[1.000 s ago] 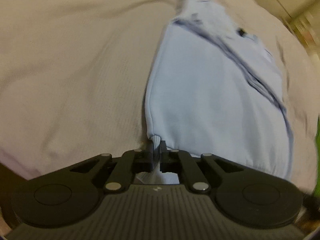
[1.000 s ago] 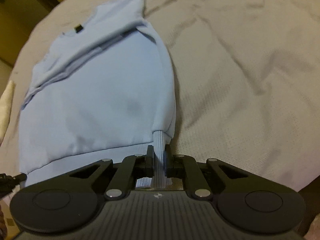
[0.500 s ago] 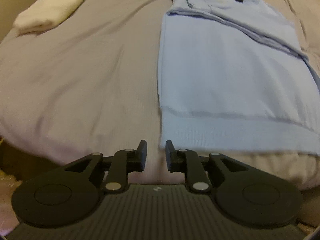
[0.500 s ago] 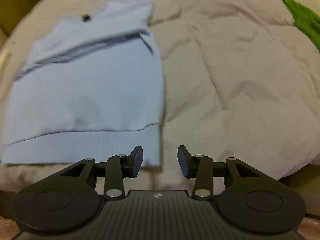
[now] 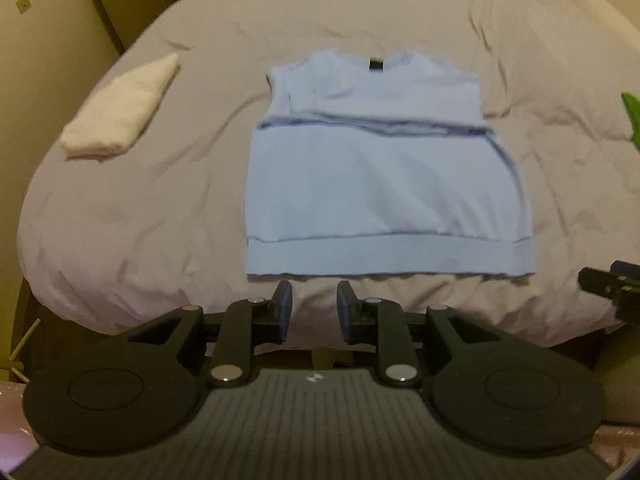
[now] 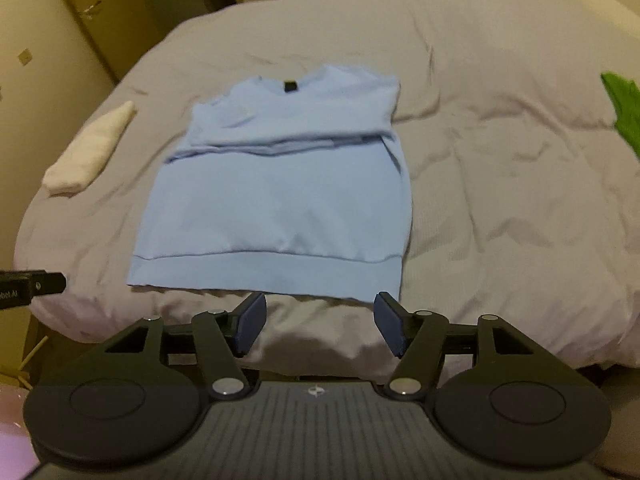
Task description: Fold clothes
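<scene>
- Left gripper (image 5: 311,308): jaws apart by a narrow gap and opening; nothing between them. It hangs above the near edge of the bed (image 5: 140,208), just short of the sweatshirt's hem, touching no cloth.
- Right gripper (image 6: 320,322): jaws spread wider than the left's and opening; only bedcover shows between the blue pads. It also hangs clear of the hem, at the sweatshirt's near right corner.
- Each gripper's tip shows at the edge of the other's view.
- No containers in view.
- Cream folded cloth (image 5: 120,116): lies left of the sweatshirt, well apart from it, near the bed's left edge.
- Light blue sweatshirt (image 5: 380,184): lies flat mid-bed, ribbed hem towards the cameras, neckline with a small dark label at the far end. Sleeves tucked in, so the outline is a plain rectangle; a crosswise ridge of folded cloth runs below the chest. Both views are blurred.
- Green cloth (image 6: 624,108): right of the sweatshirt, well apart, at the bed's right edge.
</scene>
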The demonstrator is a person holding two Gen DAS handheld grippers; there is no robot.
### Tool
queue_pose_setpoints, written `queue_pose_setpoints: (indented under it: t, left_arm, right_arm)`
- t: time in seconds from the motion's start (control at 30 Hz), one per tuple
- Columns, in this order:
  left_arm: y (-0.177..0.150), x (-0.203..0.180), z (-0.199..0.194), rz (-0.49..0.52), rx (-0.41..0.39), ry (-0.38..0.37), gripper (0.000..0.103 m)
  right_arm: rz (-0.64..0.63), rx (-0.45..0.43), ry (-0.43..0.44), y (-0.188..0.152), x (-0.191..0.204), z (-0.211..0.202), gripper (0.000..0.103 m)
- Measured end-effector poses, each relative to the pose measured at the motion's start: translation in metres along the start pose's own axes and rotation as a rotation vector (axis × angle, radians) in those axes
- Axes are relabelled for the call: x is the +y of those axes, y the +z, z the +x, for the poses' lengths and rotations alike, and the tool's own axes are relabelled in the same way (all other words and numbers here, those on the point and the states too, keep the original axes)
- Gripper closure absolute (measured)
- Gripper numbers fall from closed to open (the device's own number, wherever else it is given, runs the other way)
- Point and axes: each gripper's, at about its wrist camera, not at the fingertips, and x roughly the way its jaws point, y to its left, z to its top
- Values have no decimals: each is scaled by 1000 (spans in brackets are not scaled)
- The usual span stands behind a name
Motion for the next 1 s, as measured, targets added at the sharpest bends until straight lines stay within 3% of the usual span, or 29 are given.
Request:
queue_pose_setpoints:
  t: [0.23,0.67,1.0]
  left_arm:
    - [3,-2,-22,9,-30,-1,78]
    - [-8,-1,-38,16,-40,6,74]
    - [-23,9,-39,26,-84,-39,70]
  right_arm:
    - [-28,-46,8,7,15,-28,38]
    - [-22,-46,0,0,18,-39,36]
    - [-27,-63,-9,-11,15,-45,36]
